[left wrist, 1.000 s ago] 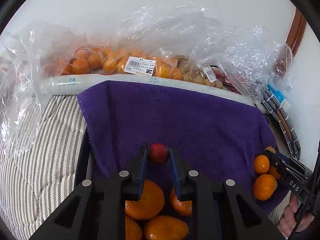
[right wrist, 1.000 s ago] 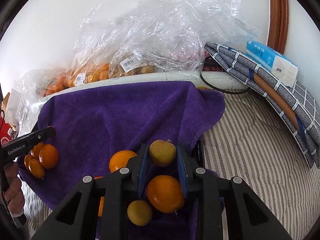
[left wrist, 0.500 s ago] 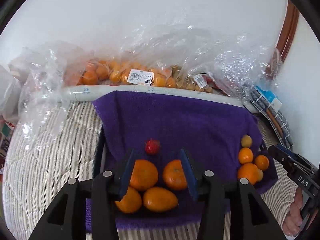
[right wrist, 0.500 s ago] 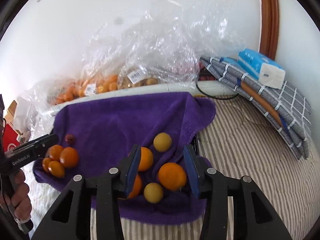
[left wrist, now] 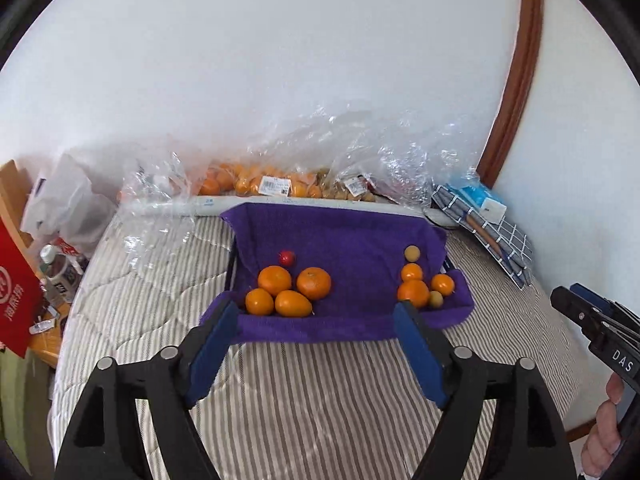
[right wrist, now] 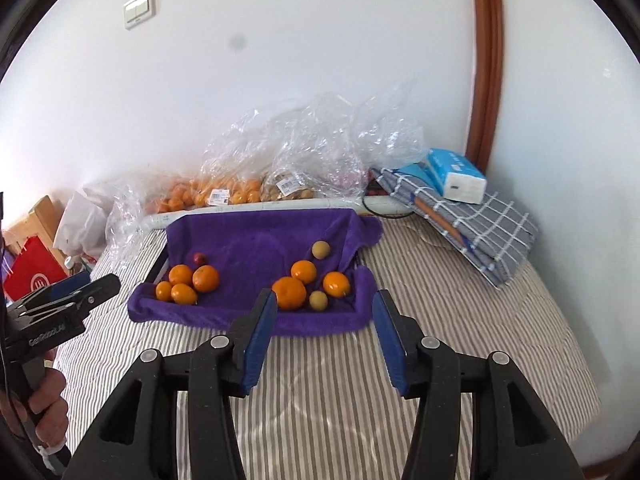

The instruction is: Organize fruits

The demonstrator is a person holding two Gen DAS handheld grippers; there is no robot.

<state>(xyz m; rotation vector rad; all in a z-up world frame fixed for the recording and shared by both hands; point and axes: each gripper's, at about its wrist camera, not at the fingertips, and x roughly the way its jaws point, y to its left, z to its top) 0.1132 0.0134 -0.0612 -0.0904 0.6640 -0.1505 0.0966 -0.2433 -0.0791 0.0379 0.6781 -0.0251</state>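
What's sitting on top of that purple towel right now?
On the purple towel: seven oranges, two yellowish fruits, one small red fruit. What lies underneath the towel is covered.

Striped bedspread point(right wrist: 460, 344) covers the bed, grey and white lines. White wall point(right wrist: 320, 60) behind, with a light switch point(right wrist: 138, 8) upper left and a brown wooden frame point(right wrist: 486, 60) running up the right side. Folded grey checked cloth point(right wrist: 480, 220) lies at the far right corner of the bed, with a blue-white tissue pack point(right wrist: 456, 176) on top. Left of the bed: red bag point(right wrist: 34, 276) with a white logo, white plastic bag point(left wrist: 68, 200), a bottle point(left wrist: 54, 264) and small clutter too blurred to identify.
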